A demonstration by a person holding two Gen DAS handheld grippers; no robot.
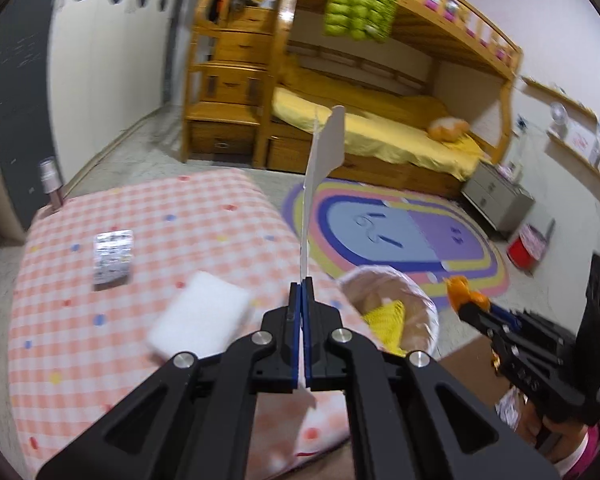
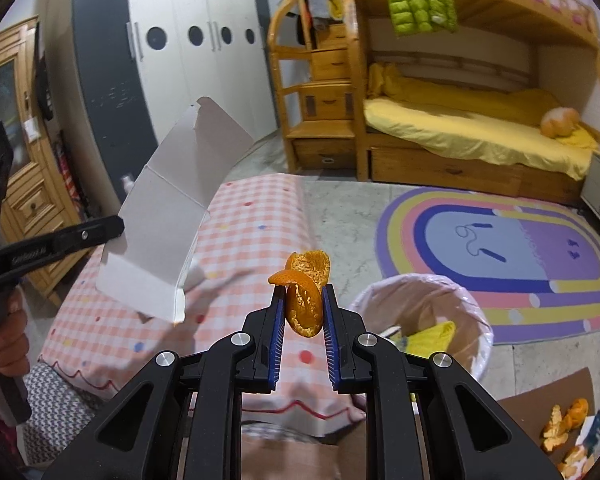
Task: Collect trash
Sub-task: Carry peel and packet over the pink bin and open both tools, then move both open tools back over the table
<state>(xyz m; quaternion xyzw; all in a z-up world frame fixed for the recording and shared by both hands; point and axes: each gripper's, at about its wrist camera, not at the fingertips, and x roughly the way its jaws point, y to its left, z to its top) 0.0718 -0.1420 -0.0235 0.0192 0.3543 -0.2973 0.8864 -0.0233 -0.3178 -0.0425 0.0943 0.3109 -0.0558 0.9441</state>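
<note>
A flattened white cardboard piece [image 1: 320,168] is clamped edge-on in the left hand-held gripper [image 1: 303,284], whose jaws are pressed together on its lower edge, above the checked desk [image 1: 100,320]. An orange peel [image 2: 306,292] is pinched between the pads of the right hand-held gripper [image 2: 302,308], held near the lined trash bin [image 2: 476,312]. The cardboard is judged light and stiff but prone to swinging when held by one edge; the peel is judged soft, light and slightly slippery, best taken across its curl. Only the right view shows the cardboard's broad face and more peel scraps [image 2: 564,428] on the floor; only the left view shows a white foam block [image 1: 198,312] and a foil packet [image 1: 113,254] on the desk.
</note>
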